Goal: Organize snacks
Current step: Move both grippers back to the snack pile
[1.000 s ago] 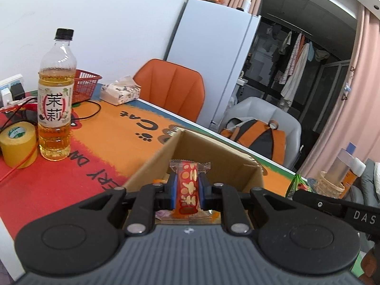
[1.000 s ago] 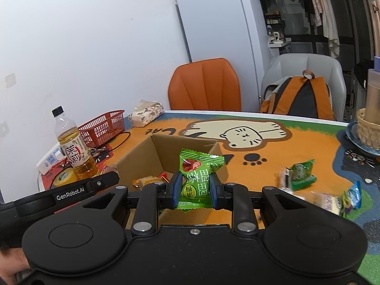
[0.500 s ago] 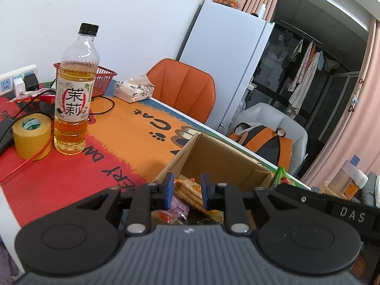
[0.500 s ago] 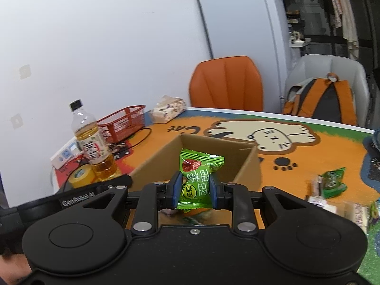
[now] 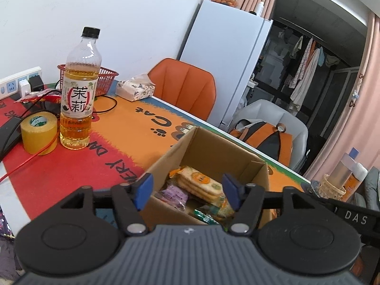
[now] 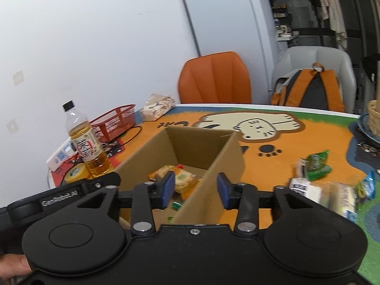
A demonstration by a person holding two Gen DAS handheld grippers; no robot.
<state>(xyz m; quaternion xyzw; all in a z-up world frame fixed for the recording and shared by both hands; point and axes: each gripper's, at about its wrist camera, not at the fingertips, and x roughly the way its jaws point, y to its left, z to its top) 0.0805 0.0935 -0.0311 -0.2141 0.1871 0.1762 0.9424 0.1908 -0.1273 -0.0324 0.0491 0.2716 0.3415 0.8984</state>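
Note:
An open cardboard box [image 5: 220, 152] [image 6: 235, 152] stands on the cat-print table mat. It holds several wrapped snacks, among them a cracker pack [image 5: 201, 185] [image 6: 182, 180] and a purple packet [image 5: 174, 193]. My left gripper [image 5: 187, 190] is open and empty just over the box's near edge. My right gripper [image 6: 196, 190] is open and empty over the box's right wall. Loose snacks lie on the mat to the right: a green packet [image 6: 317, 162] and white packets [image 6: 308, 187].
A tea bottle [image 5: 78, 90] [image 6: 87, 144], a yellow tape roll [image 5: 39, 134], a red basket [image 6: 115, 122], a tissue pack [image 5: 135, 90] and a power strip with cables [image 5: 19, 85] stand on the left. An orange chair [image 6: 213, 78] and a grey chair with backpack [image 6: 311, 83] are behind the table.
Both grippers have opened. The left one let go of the red-orange snack half a second earlier; the right one has just let go of the green snack. Both have moved closer over the box.

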